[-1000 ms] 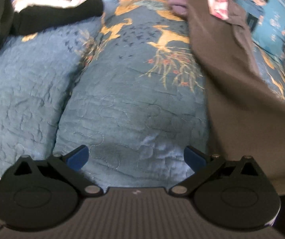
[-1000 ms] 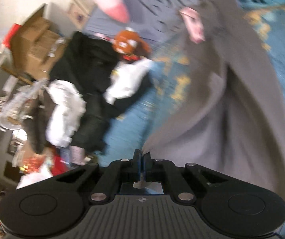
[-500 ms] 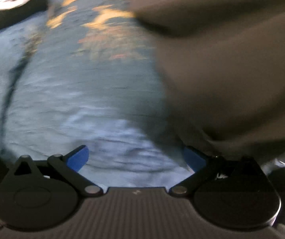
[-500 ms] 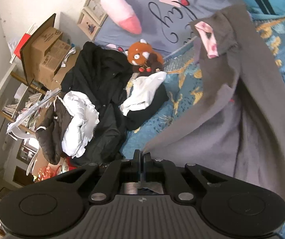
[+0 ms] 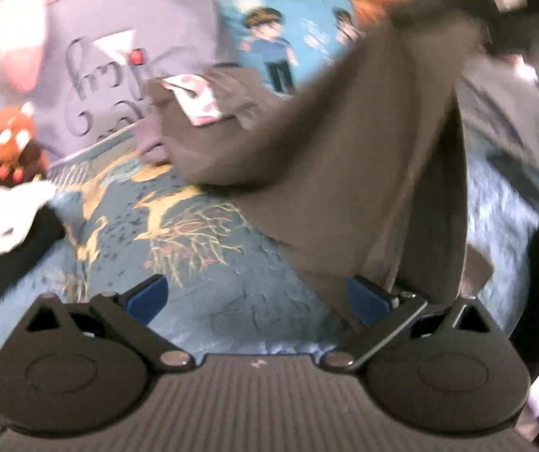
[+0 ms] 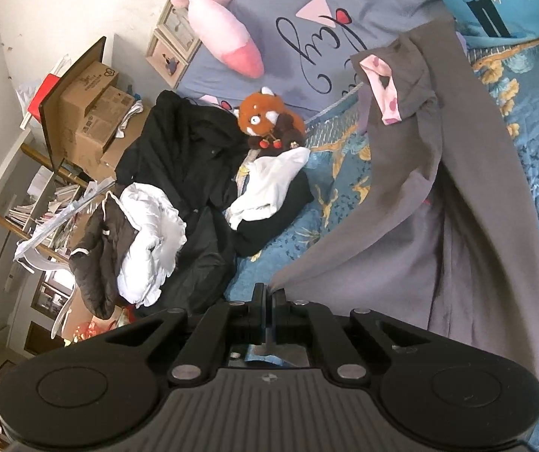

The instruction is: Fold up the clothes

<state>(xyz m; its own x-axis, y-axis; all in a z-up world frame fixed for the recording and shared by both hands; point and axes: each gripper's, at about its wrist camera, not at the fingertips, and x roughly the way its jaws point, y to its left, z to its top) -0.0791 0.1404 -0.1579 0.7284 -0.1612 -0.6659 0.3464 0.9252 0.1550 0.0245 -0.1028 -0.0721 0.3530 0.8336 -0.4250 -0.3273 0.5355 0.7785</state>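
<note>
A grey garment (image 6: pixel 439 207) with a pink spotted lining (image 6: pixel 380 90) hangs lifted above the blue quilted bedspread (image 6: pixel 533 158). My right gripper (image 6: pixel 268 297) is shut on one corner of it, and the cloth stretches away to the upper right. In the left wrist view the same garment (image 5: pixel 363 173) drapes down from the upper right, its lower edge ending just behind my right blue pad (image 5: pixel 367 297). My left gripper (image 5: pixel 256 297) stands open over the bedspread (image 5: pixel 232 301), with nothing pressed between its pads.
A pile of black coats (image 6: pixel 194 173) and white clothes (image 6: pixel 149 241) lies on the bed's left side, with a red panda plush (image 6: pixel 265 120) beside it. Pillows (image 6: pixel 307 30) line the head of the bed. Cardboard boxes (image 6: pixel 89 113) and a cluttered shelf stand beyond.
The left gripper's view has rolled and swung from the flat bedspread towards the pillows, and the garment's edge now hangs by its right pad. The right gripper keeps its grip and place.
</note>
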